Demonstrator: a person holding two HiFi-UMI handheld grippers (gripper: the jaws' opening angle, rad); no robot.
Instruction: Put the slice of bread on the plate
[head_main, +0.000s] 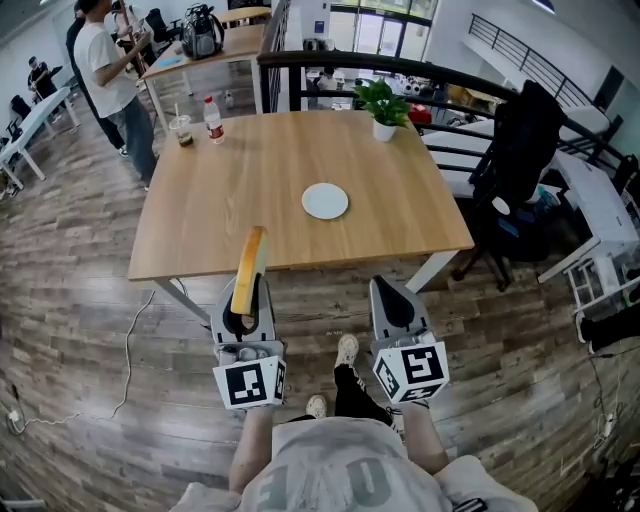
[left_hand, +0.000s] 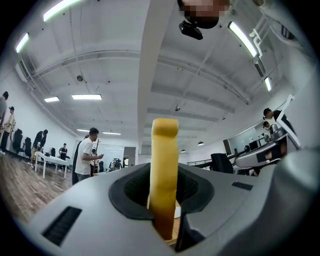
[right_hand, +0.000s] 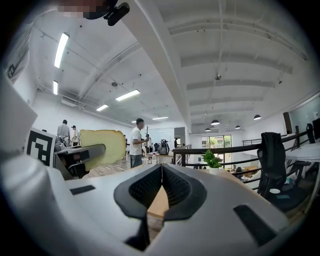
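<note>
At the far left of the head view, a person in a white T-shirt (head_main: 103, 65) stands on the wood-plank floor (head_main: 80, 310) beside the light wooden square bench (head_main: 250, 170). On the bench's far left corner stand 1 clear plastic cup with a dark drink (head_main: 182, 130) and 1 clear bottle with a red label (head_main: 213, 120).

The left gripper (head_main: 247, 297) has its grey fingers (left_hand: 131, 192) clenched on the yellow, brown-crusted slice of bread (head_main: 250, 268). The slice stands on edge between them, pinched at its lower end, with its top over the bench's near edge.

Further right, the small round white plate (head_main: 325, 201) lies bare near the bench's middle, well apart from the bread. Beyond it, a leafy green plant in a white pot (head_main: 383, 105) stands by the far edge.

The right gripper (head_main: 384, 287) hangs level beside the left one, short of the bench. Its fingers (right_hand: 142, 190) are pressed together with nothing between them.

A black chair draped with dark cloth (head_main: 520, 150) stands at the right.
</note>
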